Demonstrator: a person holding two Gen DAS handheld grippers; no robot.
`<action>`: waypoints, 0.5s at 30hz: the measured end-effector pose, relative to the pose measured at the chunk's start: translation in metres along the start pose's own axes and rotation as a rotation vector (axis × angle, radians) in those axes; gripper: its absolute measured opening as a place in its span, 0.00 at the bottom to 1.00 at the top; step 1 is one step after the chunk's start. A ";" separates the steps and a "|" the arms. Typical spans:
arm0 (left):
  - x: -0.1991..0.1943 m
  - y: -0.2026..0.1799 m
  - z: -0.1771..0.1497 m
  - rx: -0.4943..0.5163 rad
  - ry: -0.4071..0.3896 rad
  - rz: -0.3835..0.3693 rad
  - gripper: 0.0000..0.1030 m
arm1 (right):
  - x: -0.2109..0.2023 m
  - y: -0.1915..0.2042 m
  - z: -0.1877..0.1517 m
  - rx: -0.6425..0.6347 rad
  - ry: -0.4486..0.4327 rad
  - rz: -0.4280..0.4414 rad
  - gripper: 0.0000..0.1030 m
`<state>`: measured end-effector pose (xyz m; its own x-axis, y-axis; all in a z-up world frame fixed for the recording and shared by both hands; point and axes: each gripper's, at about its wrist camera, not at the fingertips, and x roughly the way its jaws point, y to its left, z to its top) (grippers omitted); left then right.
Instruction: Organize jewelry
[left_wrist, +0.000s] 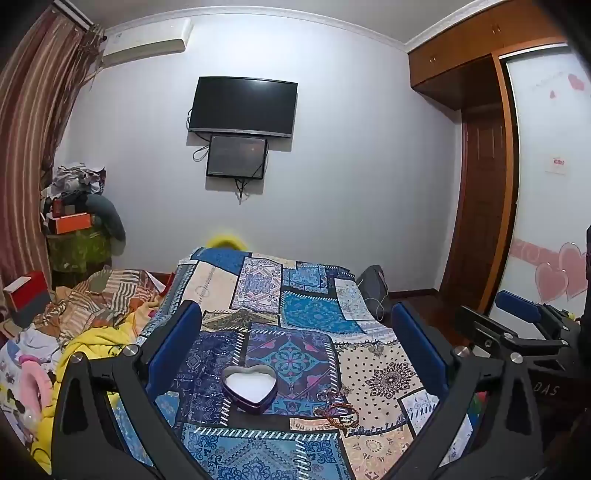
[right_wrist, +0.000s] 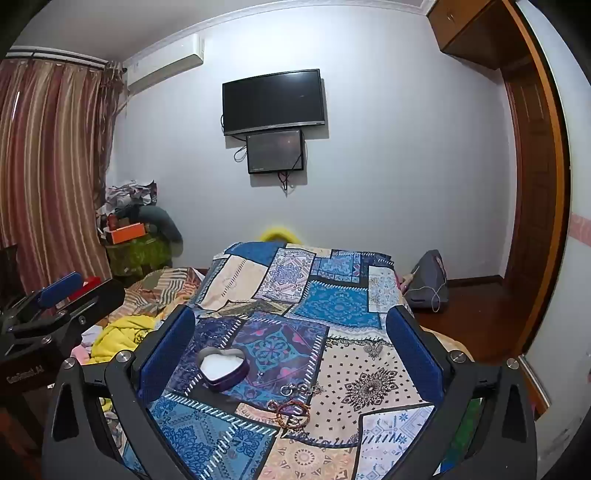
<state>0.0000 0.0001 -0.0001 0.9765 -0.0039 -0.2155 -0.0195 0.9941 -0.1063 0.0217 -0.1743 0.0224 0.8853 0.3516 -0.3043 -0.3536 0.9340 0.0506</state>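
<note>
While both jaws gape empty, a heart-shaped tin (left_wrist: 249, 387) and beaded bracelets (left_wrist: 338, 415) lie on patchwork cloth (left_wrist: 306, 314).

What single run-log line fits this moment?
left gripper: open, empty | right gripper: open, empty | heart tin: open on bedspread | bracelets: beside tin

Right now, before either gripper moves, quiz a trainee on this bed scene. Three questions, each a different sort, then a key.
1. True or false: the heart tin has its lid on.
2. Multiple choice: the bracelet lies A) inside the tin, B) on the bedspread beside the tin, C) in the right gripper.
3. Fill in: the left gripper is ____.

Key: 1 false, the tin is open with a white lining showing. 2 B. 3 open, nothing between its fingers.
</note>
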 end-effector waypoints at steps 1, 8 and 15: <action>0.000 0.000 0.000 -0.003 -0.006 -0.003 1.00 | 0.000 0.000 0.000 -0.001 0.000 0.000 1.00; -0.003 -0.002 0.002 0.002 -0.002 -0.002 1.00 | -0.006 0.008 -0.003 -0.006 -0.004 -0.003 1.00; -0.005 -0.003 0.004 0.019 0.000 -0.010 1.00 | -0.001 0.002 -0.002 0.009 0.013 0.002 1.00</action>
<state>-0.0034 -0.0024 0.0055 0.9767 -0.0135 -0.2143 -0.0059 0.9959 -0.0898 0.0196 -0.1730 0.0208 0.8809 0.3523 -0.3161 -0.3522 0.9340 0.0594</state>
